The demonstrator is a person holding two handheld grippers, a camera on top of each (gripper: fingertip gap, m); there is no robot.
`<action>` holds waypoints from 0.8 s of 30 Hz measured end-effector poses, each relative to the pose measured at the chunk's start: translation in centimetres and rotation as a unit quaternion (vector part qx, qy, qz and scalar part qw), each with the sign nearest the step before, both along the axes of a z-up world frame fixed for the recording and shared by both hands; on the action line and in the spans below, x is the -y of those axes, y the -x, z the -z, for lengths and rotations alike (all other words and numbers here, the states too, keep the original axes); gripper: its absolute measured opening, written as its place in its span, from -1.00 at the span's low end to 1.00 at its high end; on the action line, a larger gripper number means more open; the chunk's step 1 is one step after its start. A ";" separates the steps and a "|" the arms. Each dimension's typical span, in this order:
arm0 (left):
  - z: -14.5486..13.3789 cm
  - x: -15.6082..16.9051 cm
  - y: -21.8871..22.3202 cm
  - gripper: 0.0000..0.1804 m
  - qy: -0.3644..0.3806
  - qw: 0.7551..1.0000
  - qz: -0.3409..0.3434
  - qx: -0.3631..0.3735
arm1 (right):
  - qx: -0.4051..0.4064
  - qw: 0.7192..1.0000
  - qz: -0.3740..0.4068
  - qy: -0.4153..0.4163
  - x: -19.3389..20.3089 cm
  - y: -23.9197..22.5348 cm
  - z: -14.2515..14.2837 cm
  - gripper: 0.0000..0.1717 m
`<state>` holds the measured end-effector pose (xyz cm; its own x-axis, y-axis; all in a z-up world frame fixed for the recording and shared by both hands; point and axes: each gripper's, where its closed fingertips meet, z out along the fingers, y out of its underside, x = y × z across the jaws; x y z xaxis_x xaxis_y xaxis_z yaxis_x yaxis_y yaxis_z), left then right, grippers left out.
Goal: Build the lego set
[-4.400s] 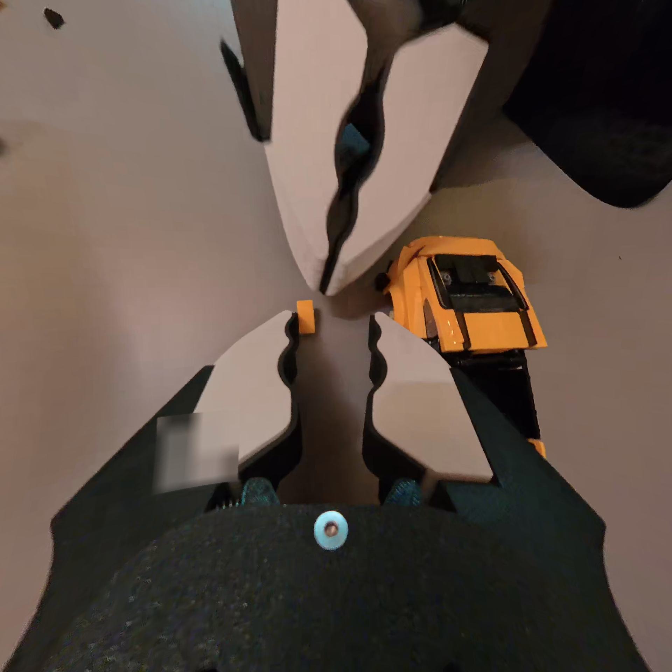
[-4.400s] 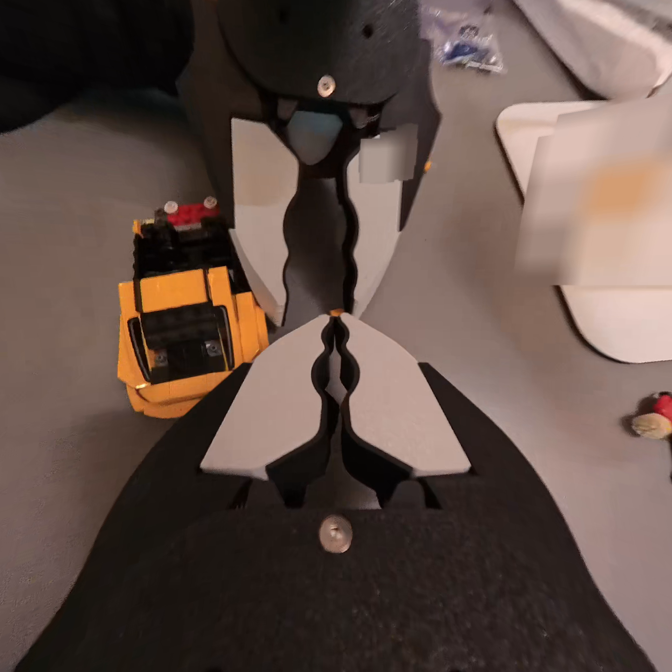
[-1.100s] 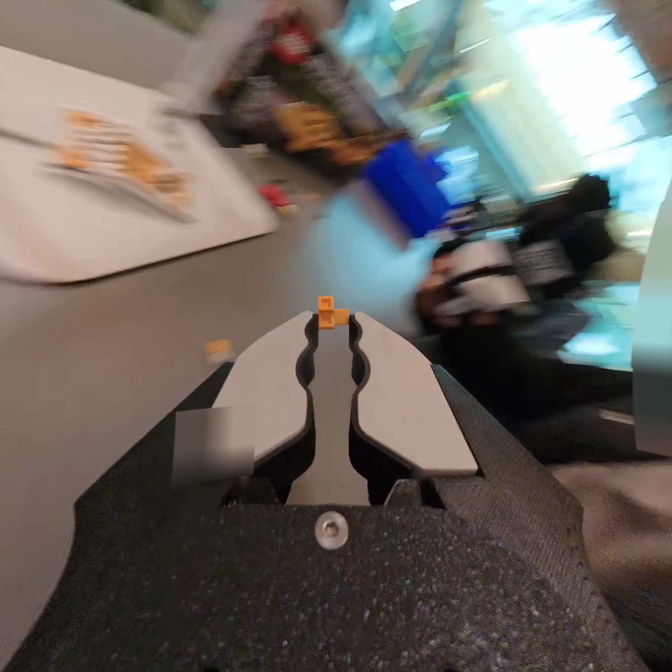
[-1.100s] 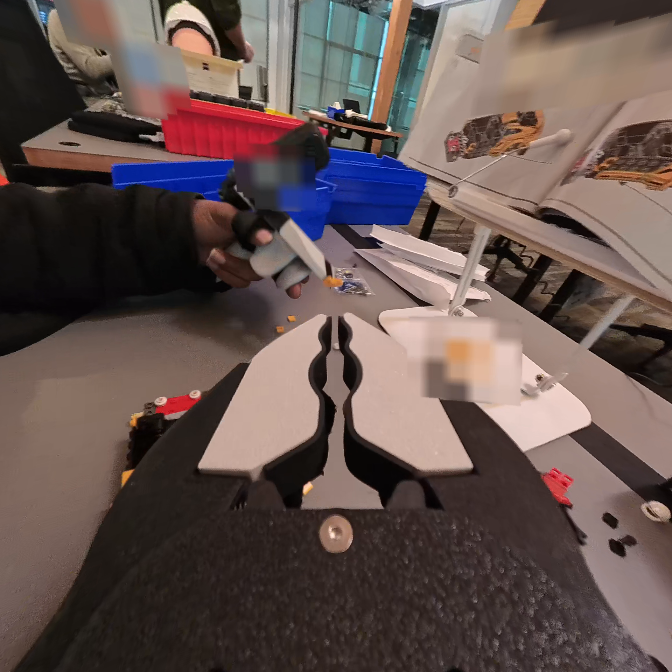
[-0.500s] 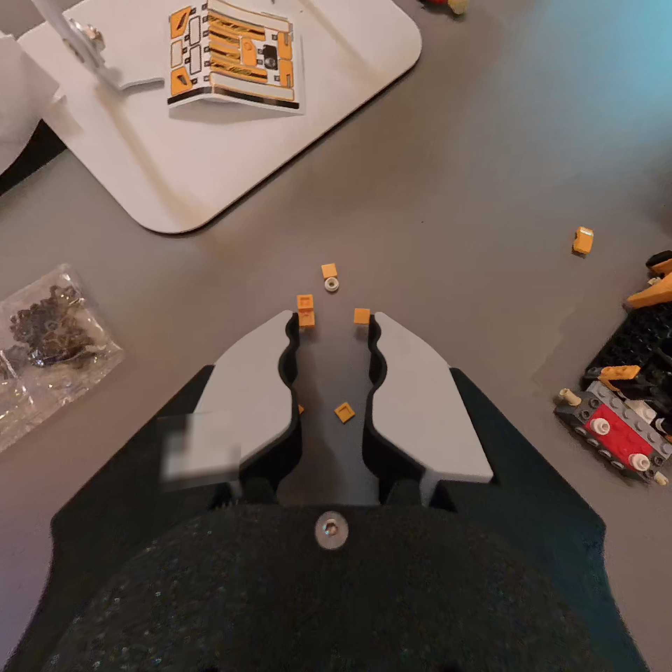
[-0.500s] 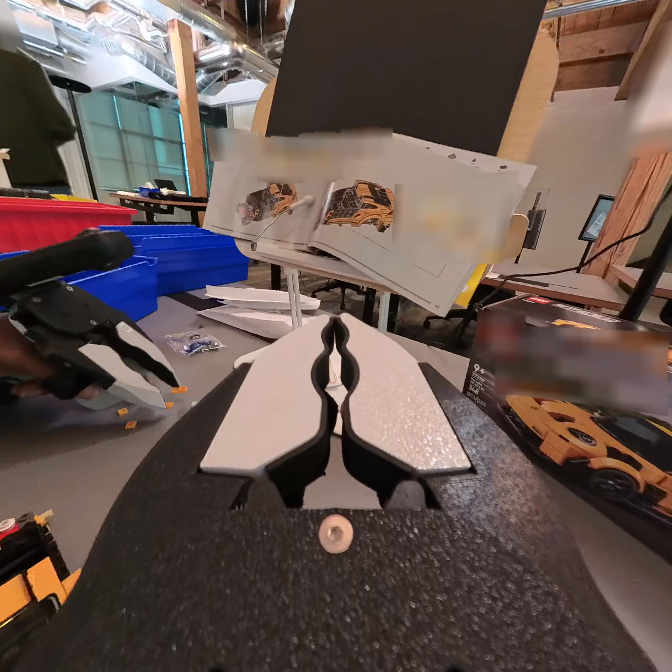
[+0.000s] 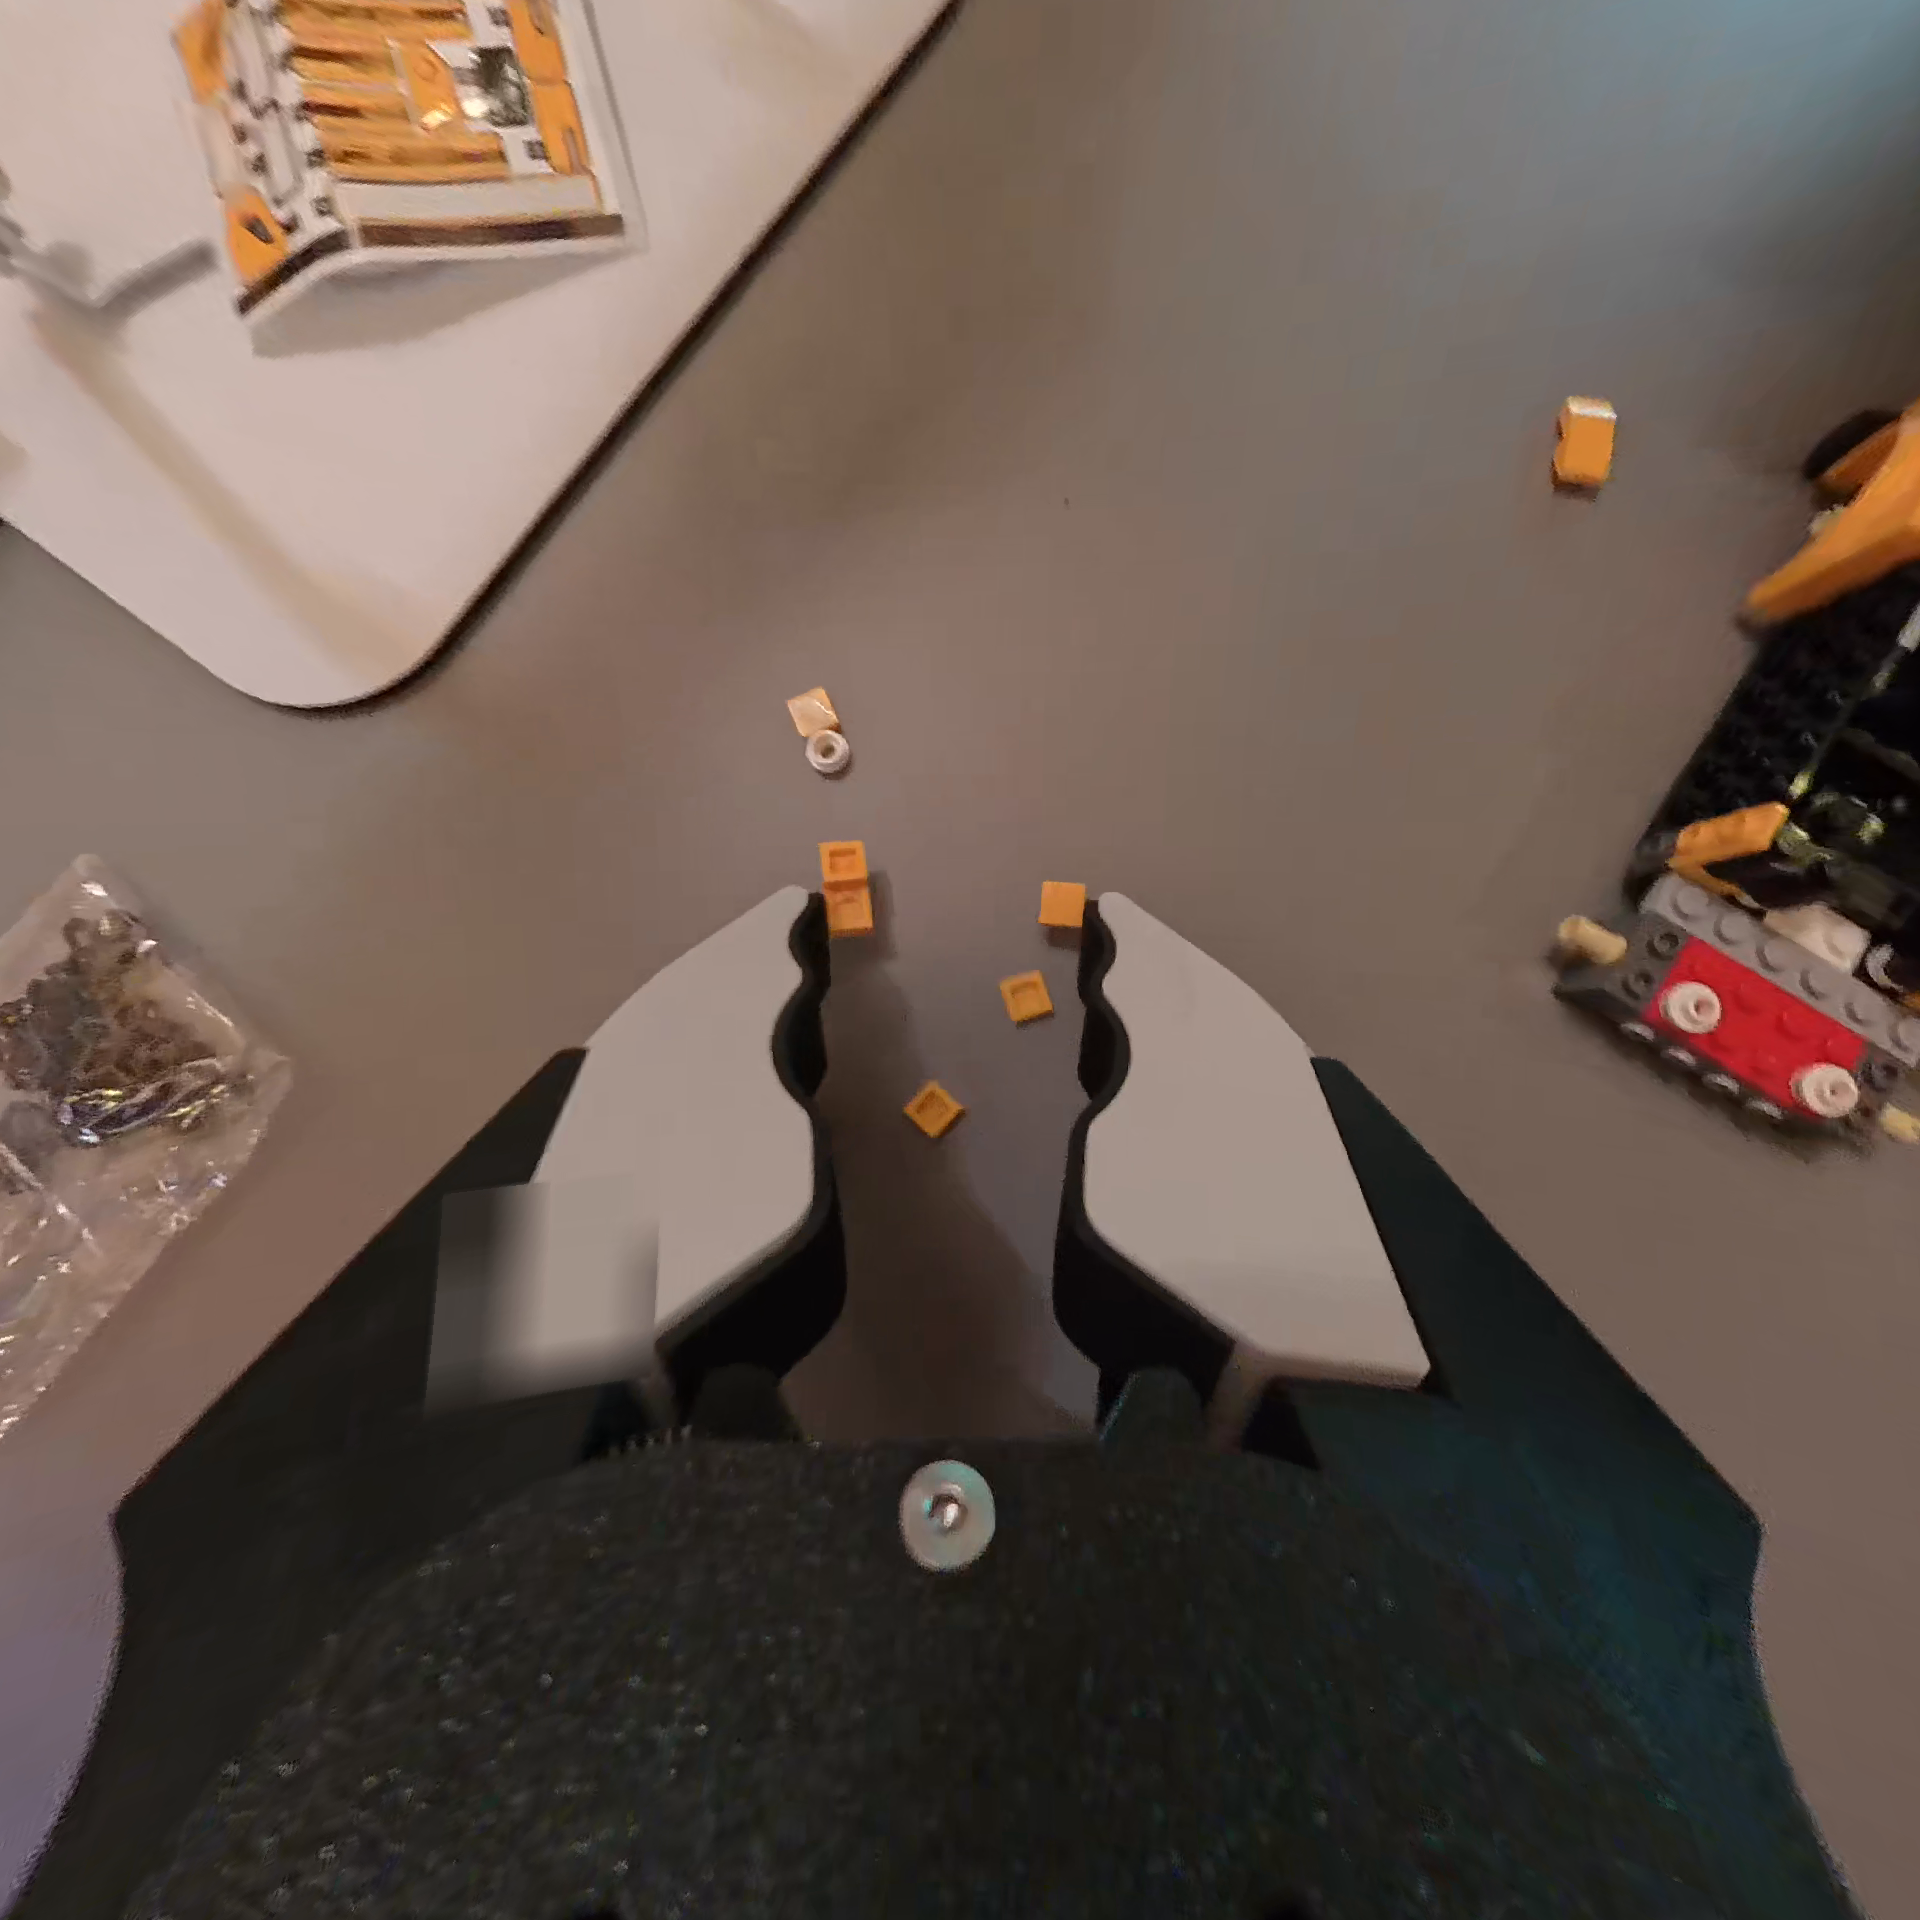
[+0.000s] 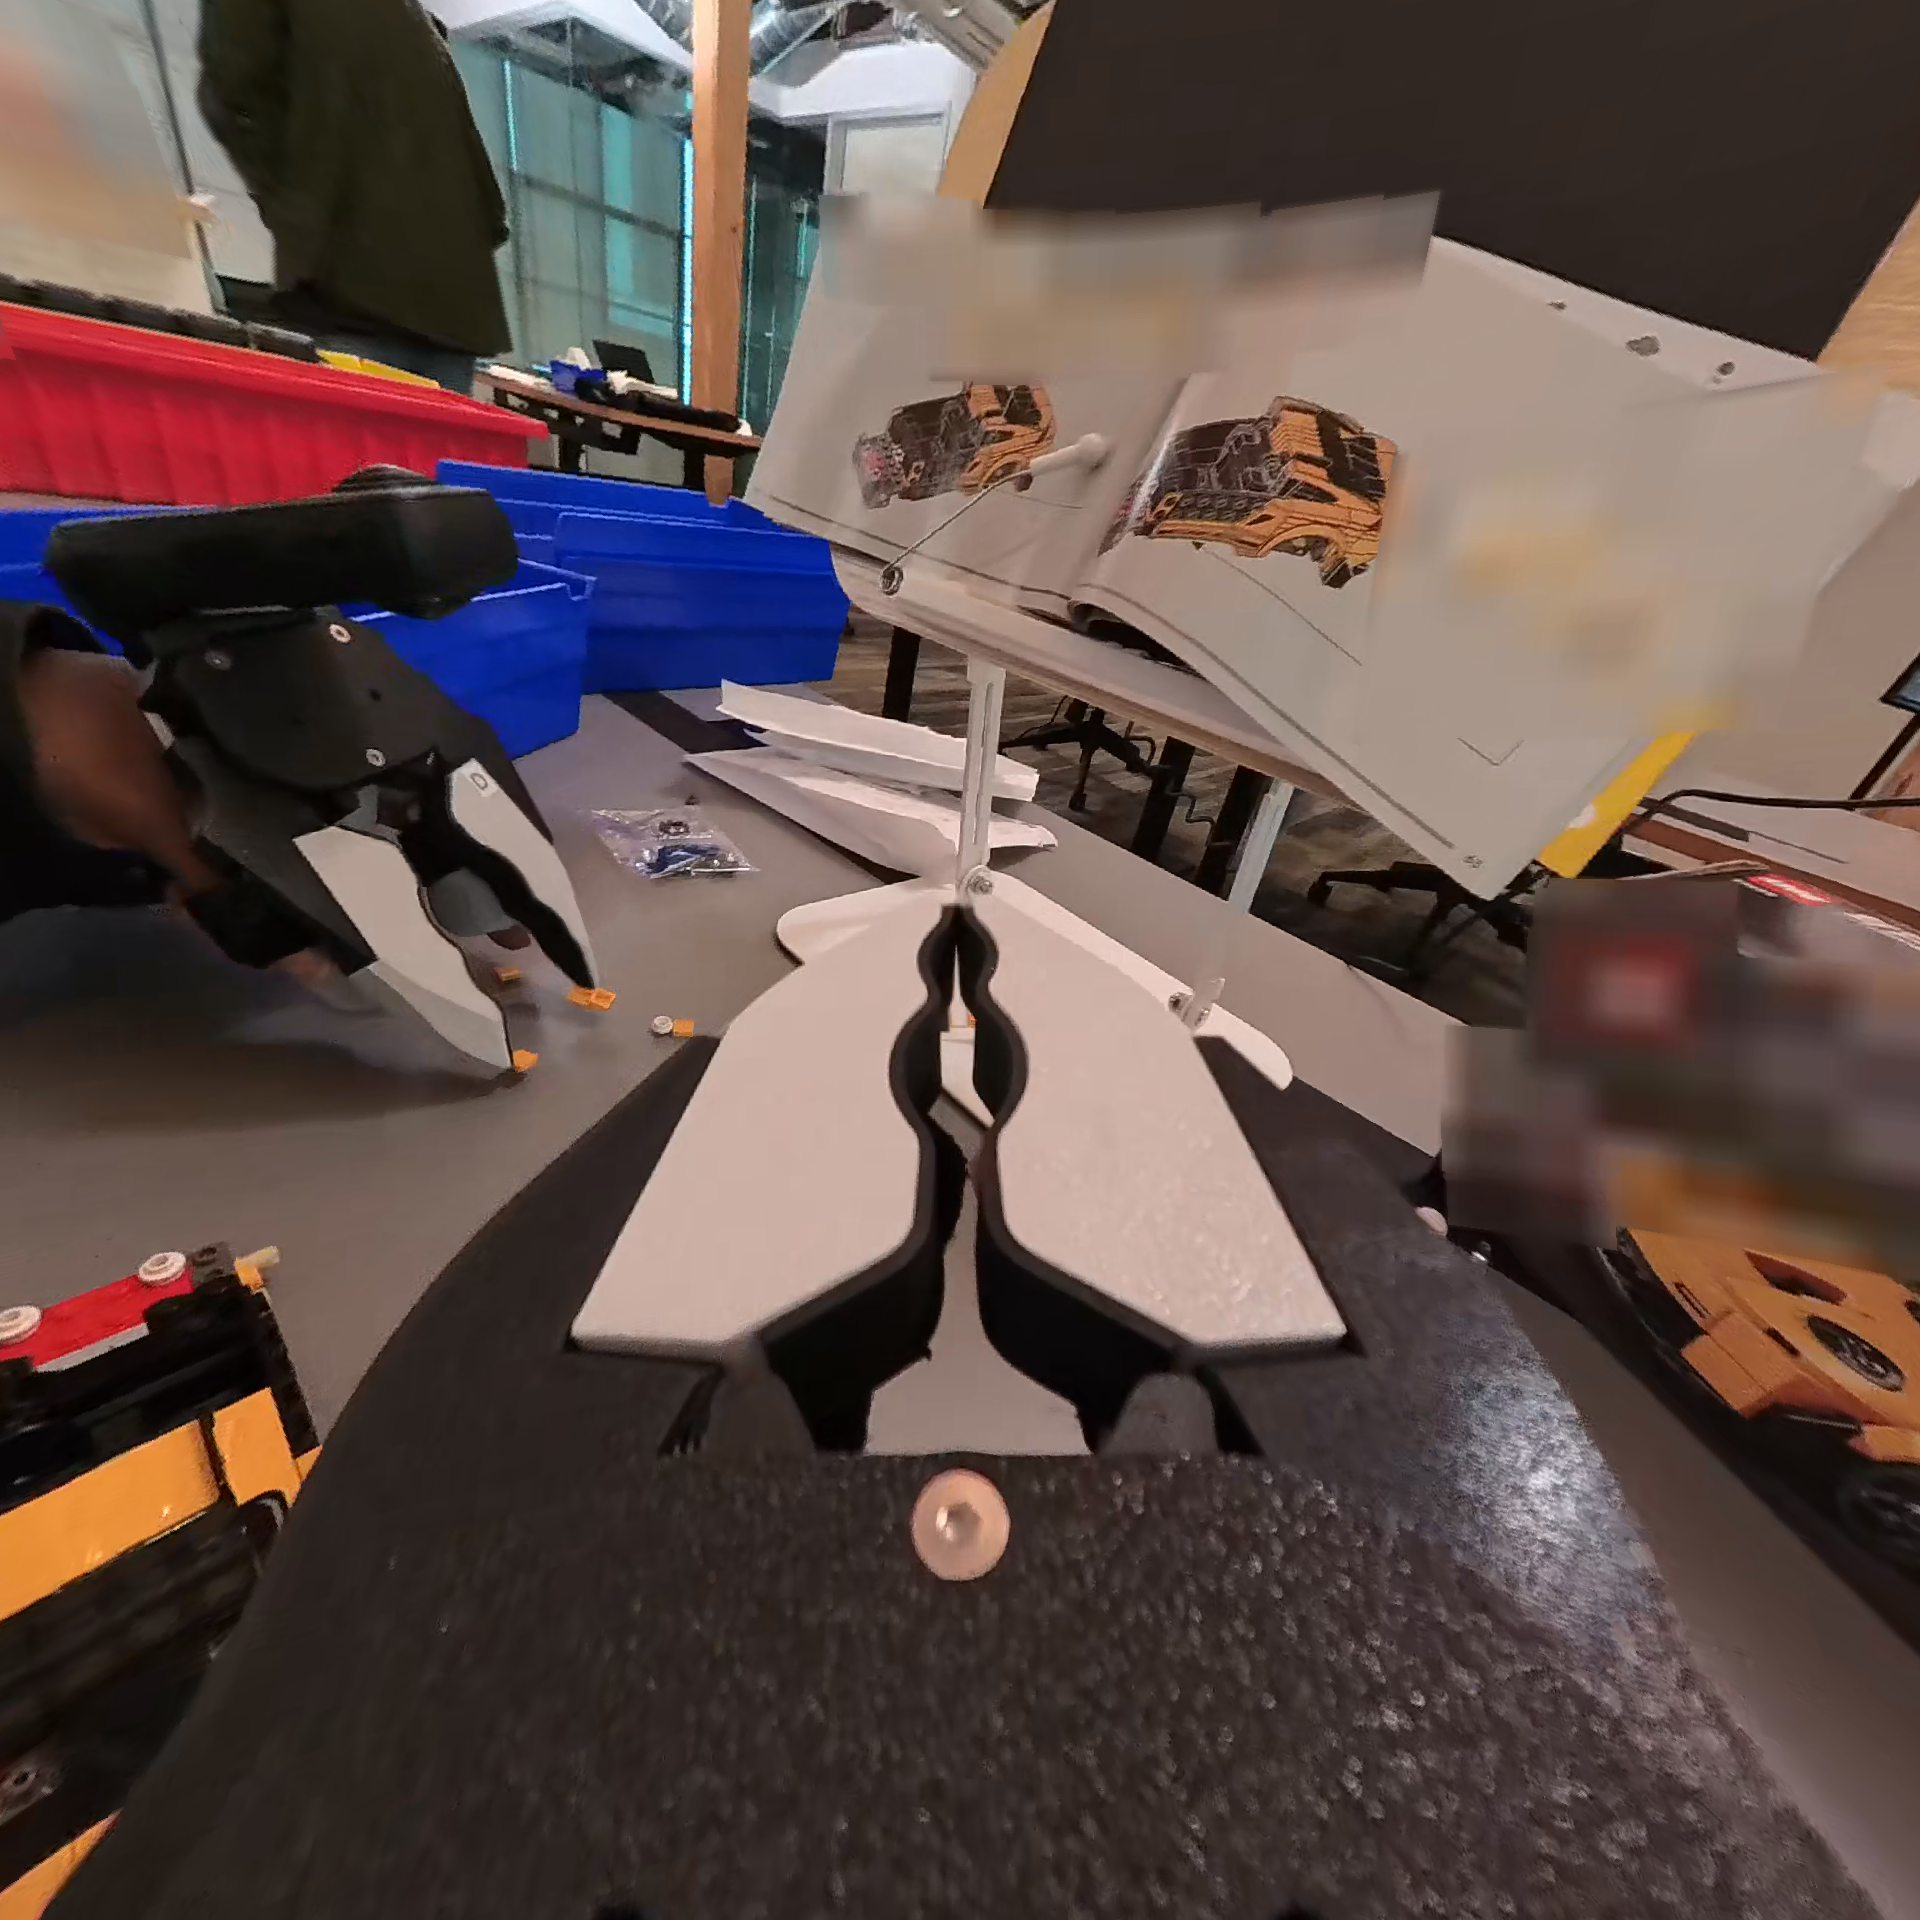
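**Two grippers, one wide over loose orange pieces, one closed on nothing visible**

Two fingers of the left gripper [image 7: 954,914] stand well apart above the grey table [image 7: 1247,416], and nothing is pressed between them. At the tip of its left finger sits a small orange two-part piece [image 7: 847,894], touching or almost touching the pad; I cannot tell which. At the tip of its right finger lies an orange square tile [image 7: 1062,902], just beside the pad. Between the fingers, further back, lie two more orange tiles [image 7: 1025,997] and [image 7: 933,1110], both free on the table. Just ahead of the tips are a pale tile [image 7: 811,713] and a small grey ring [image 7: 828,750]. Further to the right is the partly built black, red and orange model car [image 7: 1766,935]; to the left is a clear bag of parts [image 7: 114,1039], and ahead to the left a white stand base [image 7: 312,499] with a sticker sheet.

The right gripper [image 8: 956,920] has its fingers closed together at the tips, with nothing visible between them. It is raised, pointing toward the instruction booklet [image 8: 1195,540] on its stand, well apart from the small pieces.

The risk, as I judge it: the pieces are tiny and lie close together, so closing the left fingers may catch two at once, or push one aside so it slips out of the grasp.
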<state>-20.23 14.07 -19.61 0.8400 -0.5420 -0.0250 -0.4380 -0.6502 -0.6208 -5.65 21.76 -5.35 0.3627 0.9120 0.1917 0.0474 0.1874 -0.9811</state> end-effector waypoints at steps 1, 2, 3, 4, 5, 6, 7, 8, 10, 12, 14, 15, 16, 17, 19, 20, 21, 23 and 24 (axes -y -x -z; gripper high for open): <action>-0.1 0.2 -0.2 -0.48 0.003 1.000 0.008 0.006 | 0.003 1.000 -0.005 0.003 0.1 0.1 0.1 -1.00; -0.4 0.4 -0.6 -0.48 0.001 1.000 0.017 0.019 | 0.008 1.000 -0.015 0.008 0.3 0.3 0.3 -1.00; -0.8 0.4 -1.1 -0.47 -0.007 0.999 0.030 0.032 | 0.016 0.999 -0.031 0.015 0.8 0.6 0.6 -1.00; -1.2 0.5 -1.5 -0.47 -0.017 0.998 0.042 0.038 | 0.026 0.998 -0.048 0.023 1.3 1.1 1.1 -1.00; -1.4 0.5 -1.7 -0.47 -0.025 0.998 0.051 0.035 | 0.037 0.997 -0.067 0.032 2.1 1.7 1.6 -1.00; -1.5 0.6 -1.9 -0.47 -0.030 0.997 0.060 0.030 | 0.054 0.994 -0.089 0.040 2.9 2.7 2.3 -1.00; -1.5 0.6 -2.1 -0.48 -0.035 0.997 0.068 0.025 | 0.080 0.990 -0.108 0.041 3.7 3.8 3.3 -1.00; -1.6 0.5 -2.2 -0.49 -0.040 0.996 0.071 0.019 | 0.115 0.986 -0.119 0.034 4.2 5.0 4.3 -1.00; -1.6 0.4 -2.3 -0.51 -0.047 0.996 0.074 0.012 | 0.172 0.975 -0.140 0.020 5.0 7.4 6.0 -1.00; -1.8 0.3 -2.5 -0.55 -0.056 0.996 0.075 0.008 | 0.221 0.958 -0.179 0.019 6.1 9.8 7.5 -1.00; -2.0 0.1 -2.3 -0.58 -0.067 0.995 0.074 0.000 | 0.258 0.944 -0.204 0.006 6.5 11.8 8.7 -1.00; -2.2 0.1 -2.2 -0.60 -0.073 0.995 0.073 -0.001 | 0.268 0.941 -0.209 0.002 6.5 12.7 9.1 -1.00; -2.4 0.0 -2.1 -0.62 -0.079 0.994 0.072 0.000 | 0.275 0.937 -0.213 0.007 6.4 13.5 9.5 -1.00; -2.6 -0.1 -2.1 -0.65 -0.085 0.994 0.071 0.001 | 0.285 0.932 -0.223 0.018 6.5 14.1 10.0 -1.00; -2.6 -0.2 -1.5 -0.67 -0.088 0.994 0.066 -0.009 | 0.296 0.926 -0.231 0.023 6.5 14.8 10.6 -1.00; -2.7 -0.2 -1.5 -0.69 -0.093 0.993 0.070 -0.008 | 0.309 0.924 -0.223 0.018 6.2 14.9 11.0 -1.00; -2.9 -0.1 -1.6 -0.72 -0.099 0.992 0.074 -0.001 | 0.323 0.922 -0.214 0.015 5.8 14.7 11.5 -1.00; -3.3 -0.4 -1.2 -0.74 -0.106 0.992 0.061 0.001 | 0.325 0.922 -0.212 0.014 5.7 14.3 11.9 -1.00; -3.4 -0.5 -0.8 -0.75 -0.109 0.993 0.053 -0.001 | 0.316 0.924 -0.213 0.017 5.6 14.1 11.7 -1.00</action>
<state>-19.38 14.59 -16.23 0.7787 -0.6087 -0.1521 -0.4977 -0.4516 -0.7405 -19.78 16.12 -17.01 -0.2049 0.9557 0.2113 0.5422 0.2905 -0.7884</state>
